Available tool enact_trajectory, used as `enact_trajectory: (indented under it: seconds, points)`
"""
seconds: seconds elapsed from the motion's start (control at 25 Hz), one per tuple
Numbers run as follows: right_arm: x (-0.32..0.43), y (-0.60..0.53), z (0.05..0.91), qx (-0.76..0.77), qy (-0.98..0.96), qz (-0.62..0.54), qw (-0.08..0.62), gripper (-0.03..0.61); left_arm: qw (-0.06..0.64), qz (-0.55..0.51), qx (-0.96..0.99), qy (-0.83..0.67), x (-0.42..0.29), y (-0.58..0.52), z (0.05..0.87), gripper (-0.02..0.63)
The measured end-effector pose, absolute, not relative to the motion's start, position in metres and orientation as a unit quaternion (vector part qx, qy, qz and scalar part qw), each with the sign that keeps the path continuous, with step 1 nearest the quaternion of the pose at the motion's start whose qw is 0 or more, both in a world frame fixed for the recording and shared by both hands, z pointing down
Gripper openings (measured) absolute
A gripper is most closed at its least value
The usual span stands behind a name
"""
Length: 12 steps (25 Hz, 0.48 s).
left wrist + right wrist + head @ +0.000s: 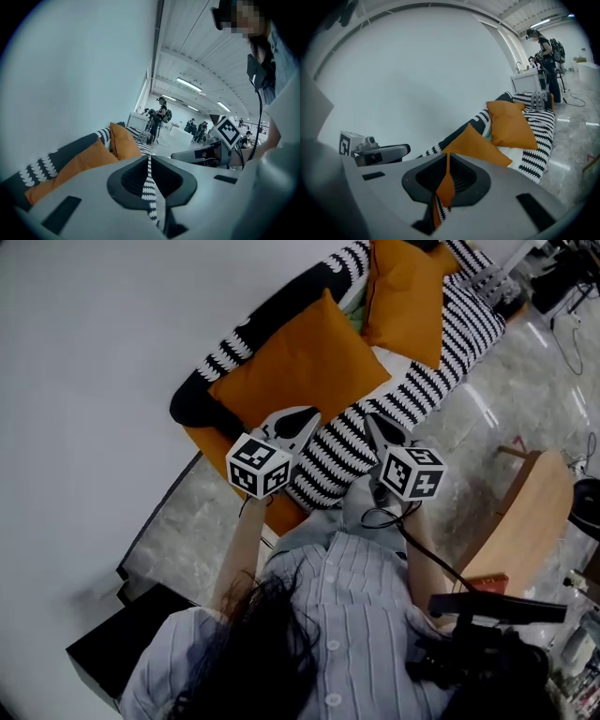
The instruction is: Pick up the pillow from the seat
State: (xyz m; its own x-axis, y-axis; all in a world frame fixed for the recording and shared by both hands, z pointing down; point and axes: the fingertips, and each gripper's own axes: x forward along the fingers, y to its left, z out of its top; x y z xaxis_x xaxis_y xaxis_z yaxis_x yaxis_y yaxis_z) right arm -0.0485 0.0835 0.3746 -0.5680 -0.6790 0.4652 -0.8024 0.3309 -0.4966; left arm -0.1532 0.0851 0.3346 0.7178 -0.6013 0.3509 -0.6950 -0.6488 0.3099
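The pillow (pixel 300 362), orange and square, leans on the backrest at the near end of the sofa (pixel 441 371), its lower edge on the striped seat cover. A second orange pillow (pixel 405 296) stands further along, towards the far end, apart from the first.

Both tools hang over the seat's front edge. The left hand-held gripper (pixel 298 420) points at the pillow's lower corner, very near it; whether it touches I cannot tell. The right hand-held gripper (pixel 377 424) is over the striped cover, just beside the pillow's front edge. Each has its jaws pressed together, with only a thin slit through which the fabric beyond shows. Neither seems to hold anything.

What could go wrong, as I judge it:
- If the jaws go in closed, they would only shove the pillow against the backrest or tip it over
- If they close too low, they may catch the striped cover with or instead of the pillow, and a lift would drag the cover off the seat
- A pinch on a bare corner of the soft case may slip, or let the pillow sag and swing
- A wide sweep could knock the second pillow
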Motion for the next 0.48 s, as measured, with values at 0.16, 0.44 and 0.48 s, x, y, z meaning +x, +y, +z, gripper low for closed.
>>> enact_trajectory:
  seconds: [0.16, 0.44, 0.48]
  points:
    - [-0.032, 0.053, 0.402, 0.457, -0.802, 0.372, 0.097, 0.032, 0.218, 0.143, 0.894, -0.365, -0.156, 0.044, 0.359, 0.009]
    - [-0.011, -0.008, 0.462, 0.448, -0.788, 0.404, 0.122, 0.034, 0.237, 0.18, 0.879, -0.372, -0.162, -0.028, 0.403, 0.028]
    - [-0.009, -0.016, 0.472, 0.448, -0.787, 0.406, 0.127, 0.032, 0.238, 0.185, 0.878, -0.372, -0.163, -0.038, 0.409, 0.035]
